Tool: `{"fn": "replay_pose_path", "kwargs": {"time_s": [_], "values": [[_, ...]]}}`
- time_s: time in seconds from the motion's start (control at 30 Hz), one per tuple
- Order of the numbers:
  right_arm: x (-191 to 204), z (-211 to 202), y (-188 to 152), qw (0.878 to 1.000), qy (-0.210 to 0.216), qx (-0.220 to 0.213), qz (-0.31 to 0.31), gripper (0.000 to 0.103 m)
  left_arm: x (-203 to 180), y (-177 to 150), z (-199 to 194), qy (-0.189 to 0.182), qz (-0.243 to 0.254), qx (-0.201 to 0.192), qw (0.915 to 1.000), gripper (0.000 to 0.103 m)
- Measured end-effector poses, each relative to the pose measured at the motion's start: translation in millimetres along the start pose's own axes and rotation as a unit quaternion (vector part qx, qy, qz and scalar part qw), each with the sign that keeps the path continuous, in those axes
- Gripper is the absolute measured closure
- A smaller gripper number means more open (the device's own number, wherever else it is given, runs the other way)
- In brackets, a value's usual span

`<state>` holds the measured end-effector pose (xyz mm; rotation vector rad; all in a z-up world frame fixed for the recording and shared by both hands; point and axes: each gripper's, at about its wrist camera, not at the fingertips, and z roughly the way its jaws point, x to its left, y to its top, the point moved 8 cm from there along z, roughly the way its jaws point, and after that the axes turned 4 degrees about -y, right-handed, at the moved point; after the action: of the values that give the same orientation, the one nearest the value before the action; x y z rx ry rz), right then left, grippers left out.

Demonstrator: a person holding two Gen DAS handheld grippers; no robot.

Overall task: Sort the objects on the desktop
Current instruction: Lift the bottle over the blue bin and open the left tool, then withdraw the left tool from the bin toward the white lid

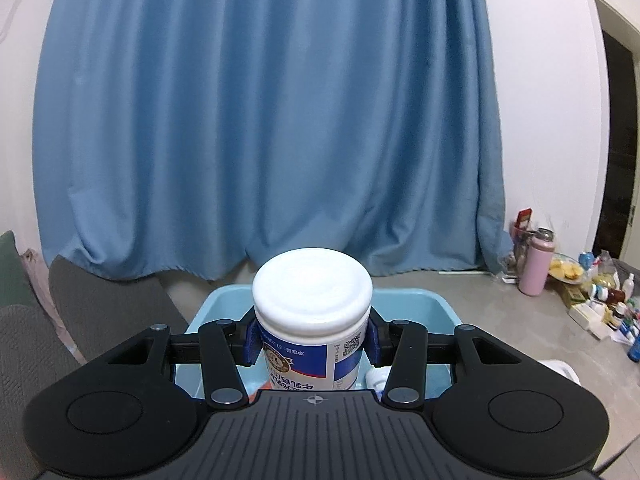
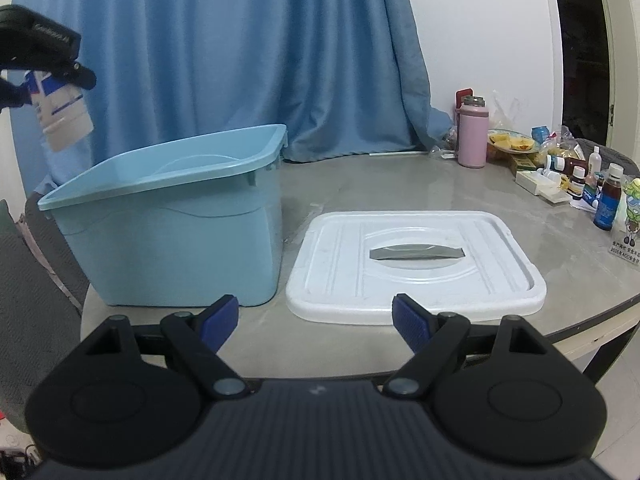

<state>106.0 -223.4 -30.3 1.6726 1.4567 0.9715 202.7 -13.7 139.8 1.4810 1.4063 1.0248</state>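
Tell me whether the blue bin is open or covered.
Open. The blue bin shows its bare inside, and its white lid lies flat on the table beside it.

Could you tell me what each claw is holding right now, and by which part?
The left claw grips the white-lidded jar by its sides, just below the lid. The right claw is open and holds nothing.

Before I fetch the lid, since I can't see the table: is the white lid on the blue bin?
No, the white lid lies flat on the table beside the open blue bin.
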Motion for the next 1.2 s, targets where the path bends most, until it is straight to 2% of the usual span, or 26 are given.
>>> {"fn": "replay_pose_path", "kwargs": {"time_s": [0.17, 0.5, 0.57, 0.6, 0.63, 0.7, 0.9, 1.1, 1.2], "values": [[-7.8, 9.8, 4.3, 1.000, -0.007, 0.002, 0.007, 0.019, -0.8, 8.6, 30.8, 0.004, 0.002, 0.015, 0.9999, 0.055], [-18.3, 25.4, 3.5, 1.000, -0.019, 0.017, 0.011, 0.019, -0.1, 2.8, 92.1, 0.006, 0.013, 0.052, 0.9986, 0.055], [-20.0, 27.2, 3.9, 1.000, -0.021, 0.018, 0.012, 0.019, 6.7, -0.6, 101.3, 0.013, 0.003, 0.064, 0.9979, 0.048], [-20.8, 28.1, 4.0, 1.000, -0.022, 0.019, 0.012, 0.019, 9.9, -1.7, 104.6, 0.021, -0.004, 0.067, 0.9975, 0.033], [-21.9, 28.7, 4.1, 0.999, -0.023, 0.019, 0.012, 0.019, 13.1, -2.3, 105.8, 0.031, -0.011, 0.066, 0.9973, 0.017], [-23.3, 29.8, 4.3, 0.999, -0.024, 0.021, 0.013, 0.019, 16.2, -0.7, 102.4, 0.034, -0.017, 0.048, 0.9981, 0.010], [-19.3, 27.8, 6.8, 1.000, -0.020, 0.019, 0.005, 0.019, 18.4, 2.2, 85.1, 0.032, -0.021, 0.032, 0.9988, 0.008], [-11.4, 14.2, 8.8, 1.000, -0.009, 0.009, -0.002, 0.019, 17.0, -13.9, 62.0, 0.005, -0.061, 0.055, 0.9966, 0.008], [-8.8, 5.9, 6.9, 1.000, -0.005, 0.009, -0.008, 0.019, 13.1, -26.2, 45.9, 0.004, -0.046, 0.057, 0.9973, 0.008]]}}
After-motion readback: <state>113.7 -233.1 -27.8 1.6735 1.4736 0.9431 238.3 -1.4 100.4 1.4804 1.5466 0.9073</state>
